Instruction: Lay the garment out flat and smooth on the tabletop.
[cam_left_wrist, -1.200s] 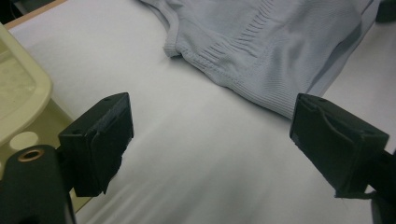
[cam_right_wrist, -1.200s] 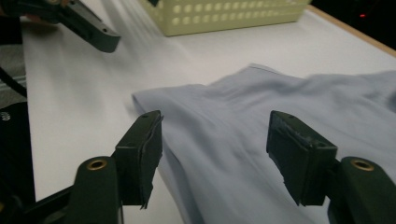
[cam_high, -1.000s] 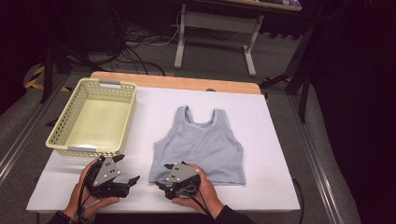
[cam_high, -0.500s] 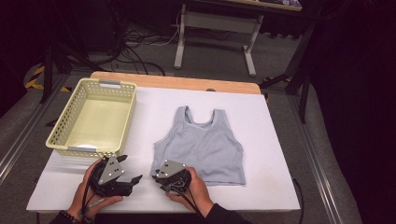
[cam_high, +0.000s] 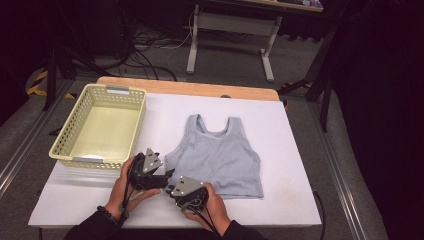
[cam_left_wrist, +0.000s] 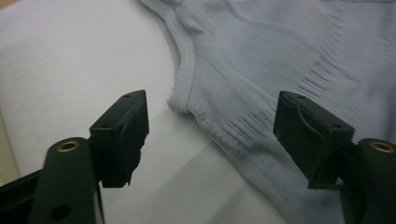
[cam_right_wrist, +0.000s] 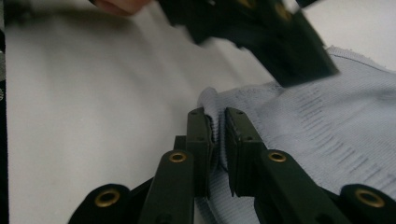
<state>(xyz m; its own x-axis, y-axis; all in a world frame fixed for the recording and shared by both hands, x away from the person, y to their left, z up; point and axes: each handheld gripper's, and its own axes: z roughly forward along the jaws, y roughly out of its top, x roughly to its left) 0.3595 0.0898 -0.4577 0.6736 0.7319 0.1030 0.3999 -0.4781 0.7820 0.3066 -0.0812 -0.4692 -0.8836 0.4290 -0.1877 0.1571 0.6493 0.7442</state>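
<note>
A light grey-blue crop top (cam_high: 220, 155) lies flat on the white table (cam_high: 295, 150), neckline toward twelve o'clock and hem toward six. Its lower left corner sits at about seven o'clock of the garment, and both grippers meet there.

The right gripper (cam_right_wrist: 217, 123) has its jaws pressed together on a pinch of the ribbed hem at that corner; in the right gripper view a small fold of cloth stands up between the two black pads. Seen from the high view, this right gripper (cam_high: 172, 191) sits at six o'clock of the corner, held in the person's right hand (cam_high: 212, 202).

The left gripper (cam_left_wrist: 210, 126) stands with its jaws apart, though they have just been closing somewhat; the corner of the top lies on the table between them, untouched by either pad. In the high view it (cam_high: 167, 175) comes in from nine o'clock, just beside the right gripper, so the two tools crowd each other at the same corner.

A pale yellow perforated basket (cam_high: 65, 145) stands at ten o'clock of the top, near the left hand (cam_high: 125, 182). Beyond the table's far edge, cables (cam_high: 145, 42) and a white desk frame (cam_high: 230, 30) occupy the floor.
</note>
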